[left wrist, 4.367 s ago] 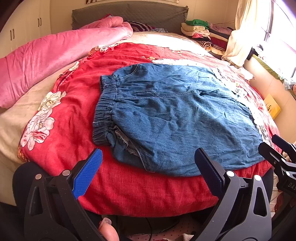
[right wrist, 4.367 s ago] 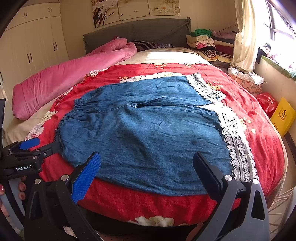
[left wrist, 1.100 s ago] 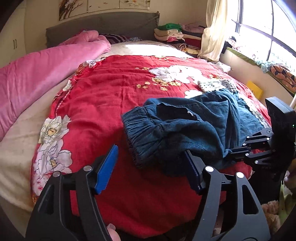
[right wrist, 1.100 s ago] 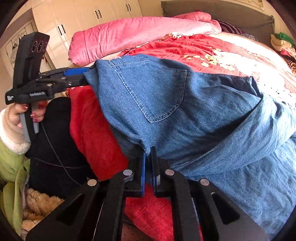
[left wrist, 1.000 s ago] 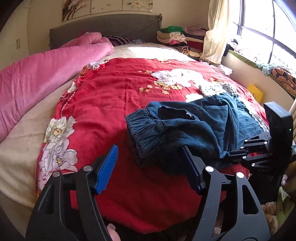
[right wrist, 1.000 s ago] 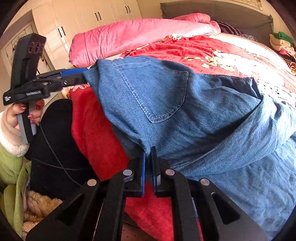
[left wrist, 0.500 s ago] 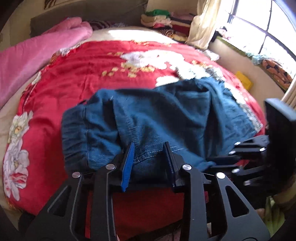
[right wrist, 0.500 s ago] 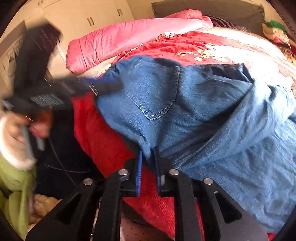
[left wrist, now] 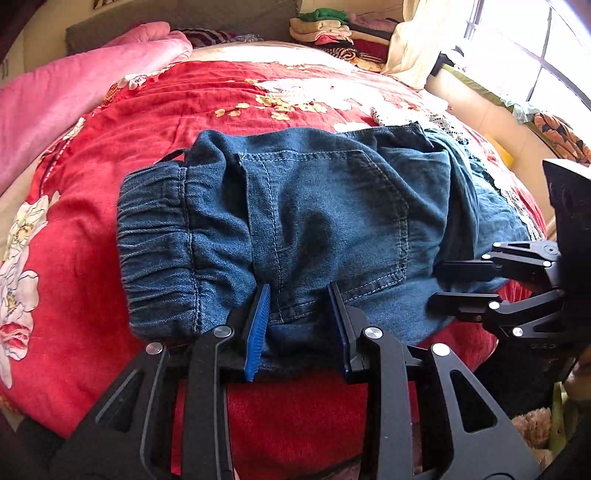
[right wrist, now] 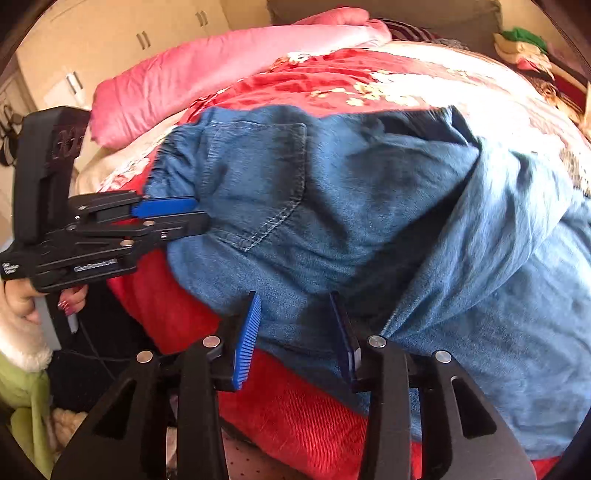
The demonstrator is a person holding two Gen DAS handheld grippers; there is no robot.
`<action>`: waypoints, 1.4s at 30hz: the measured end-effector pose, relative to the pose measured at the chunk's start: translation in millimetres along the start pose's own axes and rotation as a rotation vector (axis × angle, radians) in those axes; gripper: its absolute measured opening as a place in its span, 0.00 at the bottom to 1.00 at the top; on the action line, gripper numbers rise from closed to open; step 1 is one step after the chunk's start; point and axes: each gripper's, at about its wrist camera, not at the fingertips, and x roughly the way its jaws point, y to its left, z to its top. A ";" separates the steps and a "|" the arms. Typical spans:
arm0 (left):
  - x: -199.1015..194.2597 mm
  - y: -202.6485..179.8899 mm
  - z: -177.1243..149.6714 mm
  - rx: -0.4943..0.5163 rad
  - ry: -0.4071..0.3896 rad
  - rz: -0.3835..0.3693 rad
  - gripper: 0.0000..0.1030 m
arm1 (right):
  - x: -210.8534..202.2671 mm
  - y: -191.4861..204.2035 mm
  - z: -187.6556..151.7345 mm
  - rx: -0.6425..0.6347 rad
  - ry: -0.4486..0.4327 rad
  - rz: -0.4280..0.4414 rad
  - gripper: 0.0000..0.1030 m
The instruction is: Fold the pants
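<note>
The left gripper (left wrist: 299, 325) is sitting at the near edge of the bed, its blue-padded jaws partly apart and pinching a fold of the denim pants (left wrist: 314, 229) just below the back pocket. The right gripper (right wrist: 295, 336) is straddling the same near hem further along; its jaws have just been opening, and the cloth is lying between the pads without being pressed. A hand (right wrist: 22, 299) in a white cuff is gripping the left tool's handle. The pants are lying folded over in a bunched heap on the red floral bedspread (left wrist: 92, 280), close to its near edge, long axis running crosswise, elastic waistband pointing left in the left wrist view. Beyond them the bedspread is stretching open toward a rolled pink quilt (left wrist: 74, 88) and stacked clothes (left wrist: 325, 29) by the headboard.
</note>
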 end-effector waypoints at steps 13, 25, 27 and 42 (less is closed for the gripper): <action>-66.3 -26.1 16.4 -0.010 -0.212 -0.122 0.44 | -99.0 -57.9 15.5 0.175 -0.235 0.015 0.53; -4.1 -111.7 60.7 0.090 -0.069 -0.331 0.51 | -102.7 -126.2 89.6 0.217 -0.217 -0.160 0.71; 13.8 -120.3 63.0 0.092 -0.030 -0.350 0.51 | -86.7 -133.2 106.5 0.212 -0.173 -0.172 0.71; 70.9 -111.9 46.1 0.036 0.035 -0.418 0.05 | 44.3 -154.2 165.0 0.113 0.120 -0.402 0.59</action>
